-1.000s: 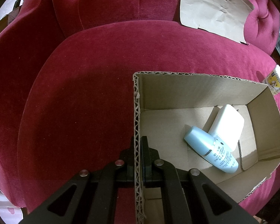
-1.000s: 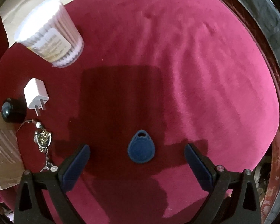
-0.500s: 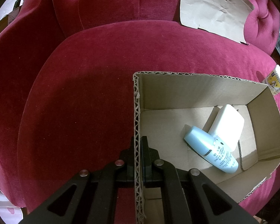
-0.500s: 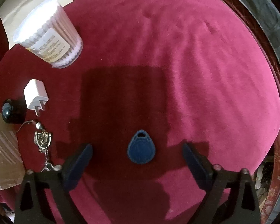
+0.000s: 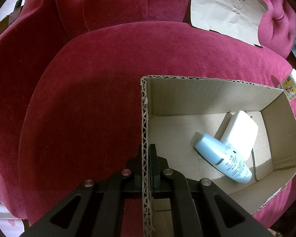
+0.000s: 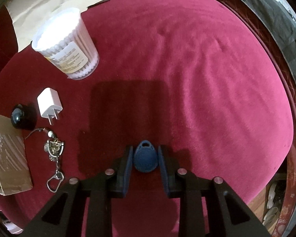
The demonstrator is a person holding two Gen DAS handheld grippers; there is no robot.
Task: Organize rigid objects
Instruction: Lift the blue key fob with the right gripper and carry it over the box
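My left gripper (image 5: 147, 150) is shut on the left wall of an open cardboard box (image 5: 145, 118) that sits on a red velvet sofa seat. In the box lie a light blue bottle (image 5: 223, 159) and a white charger block (image 5: 239, 134). My right gripper (image 6: 145, 158) is closed around a blue teardrop key fob (image 6: 145, 159) that lies on the red cushion; the pads touch its two sides.
Left of the fob are a cotton swab tub (image 6: 66, 43), a white plug adapter (image 6: 49, 102), a black round object (image 6: 18, 116), a metal keychain (image 6: 54, 152) and a cardboard box corner (image 6: 8, 154). Brown paper (image 5: 225, 7) leans on the sofa back.
My right gripper has closed from wide open onto the blue key fob. My left gripper and the box have not moved.
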